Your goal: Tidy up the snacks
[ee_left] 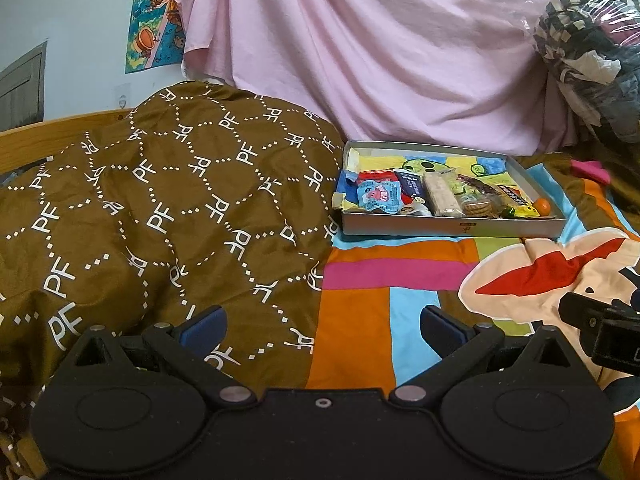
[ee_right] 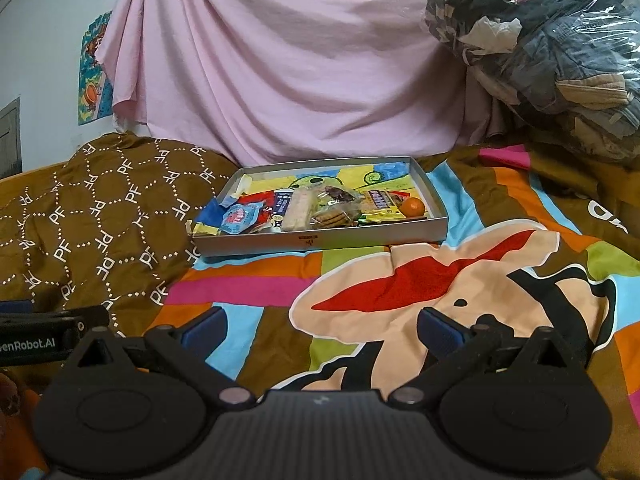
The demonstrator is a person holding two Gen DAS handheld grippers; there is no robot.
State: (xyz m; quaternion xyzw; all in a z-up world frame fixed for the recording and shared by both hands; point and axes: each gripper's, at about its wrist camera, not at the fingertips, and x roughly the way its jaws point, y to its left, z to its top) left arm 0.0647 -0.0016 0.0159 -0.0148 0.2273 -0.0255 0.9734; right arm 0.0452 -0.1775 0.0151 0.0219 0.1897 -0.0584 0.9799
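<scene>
A shallow grey box lies on the bed, holding several snacks in a row along its near side: a light blue packet, a pale long bar, a pack of biscuits, a yellow packet and a small orange. My left gripper hovers open over the bedspread, well short of the box. My right gripper is open too, empty, the box ahead of it and slightly left.
A brown quilt with white lettering is heaped left of the box. Pink cloth hangs behind. A clear bag of clothes sits at the back right. The colourful cartoon bedspread spreads in front of the box.
</scene>
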